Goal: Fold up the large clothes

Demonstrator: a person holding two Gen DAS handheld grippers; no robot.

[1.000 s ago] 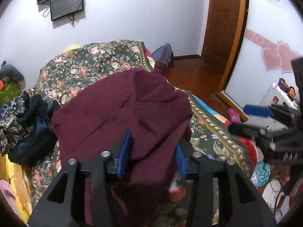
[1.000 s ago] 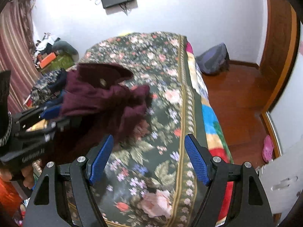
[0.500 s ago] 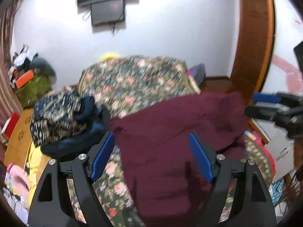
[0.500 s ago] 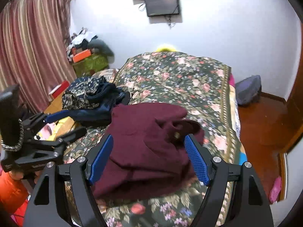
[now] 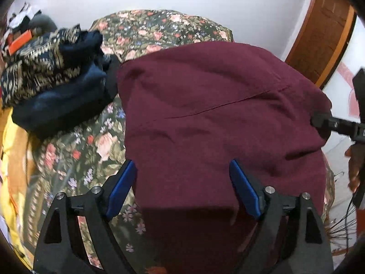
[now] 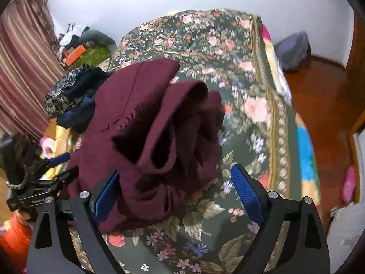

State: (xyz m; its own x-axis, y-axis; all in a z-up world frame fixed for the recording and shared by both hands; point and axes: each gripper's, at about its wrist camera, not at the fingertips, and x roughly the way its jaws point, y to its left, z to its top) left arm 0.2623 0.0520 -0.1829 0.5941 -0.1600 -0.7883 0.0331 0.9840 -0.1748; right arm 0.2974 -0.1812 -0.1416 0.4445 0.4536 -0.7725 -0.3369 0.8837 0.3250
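— Garment first: where does the maroon garment [image 5: 205,105] lie?

— On the floral bedspread [image 6: 228,45], towards the near edge of the bed. In the left wrist view it spreads broad and fairly flat; in the right wrist view its right side is bunched into thick rolled folds.

— And the left gripper [image 5: 182,189]?

— Its jaws are opening and stand wide over the near part of the cloth. The blue pads [image 5: 121,187] flank the fabric without pressing on it; the left pad sits just at the garment's left border, over the bedspread.

— The right gripper [image 6: 173,194]?

— Also opening, jaws wide. Its left pad [image 6: 106,196] is right against the bunched near corner of the garment, and I cannot tell whether it touches. The right pad is well clear of the cloth, over bare bedspread.

— Can each see the other?

— Yes. The right gripper's black tip shows at the garment's right edge in the left wrist view, and the left one shows at the garment's left side in the right wrist view.

— Anything else on the bed?

— A pile of dark blue and patterned clothes [image 5: 52,77] lies just beside the garment's far left corner.
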